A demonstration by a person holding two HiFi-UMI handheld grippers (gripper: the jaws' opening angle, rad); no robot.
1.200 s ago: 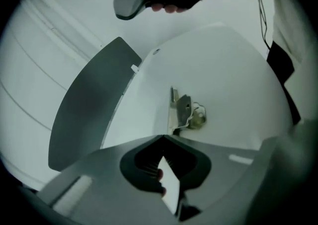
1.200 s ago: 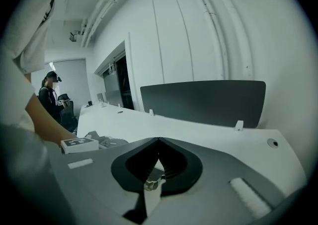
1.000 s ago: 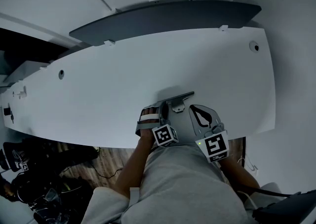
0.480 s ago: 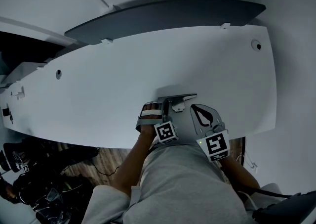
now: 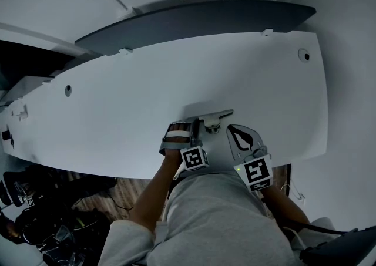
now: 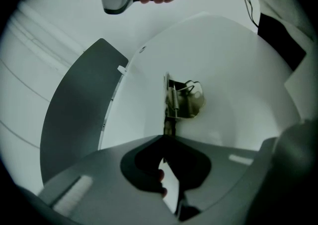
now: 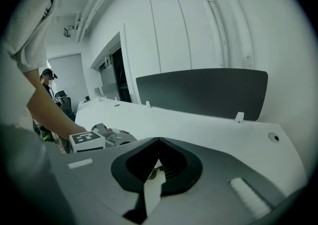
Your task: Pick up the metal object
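Showing by the table's (image 5: 147, 88) near edge in the head view, the metal object (image 5: 216, 118) is touching the left gripper (image 5: 192, 125), with the right gripper (image 5: 232, 130) waiting just beside. In the left gripper view, the jaws seem to be pinching its near end, and no lift is showing. In the right gripper view, the jaws are sitting closed and empty.

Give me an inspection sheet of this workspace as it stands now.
surface: white desk, bare apart from one thing.
job's things: metal object with a spring, lying near the desk's front edge.
clutter: nothing seen.
grippers: left hand-held gripper has its tip at the object's near end, and a grip cannot be told; right hand-held gripper is beside it, jaws together, nothing between them.
cables: thin dark cable hanging by the person's clothing.
surroundings: dark partition panel along the desk's far edge, with a white wall behind it; a second person stands far off.
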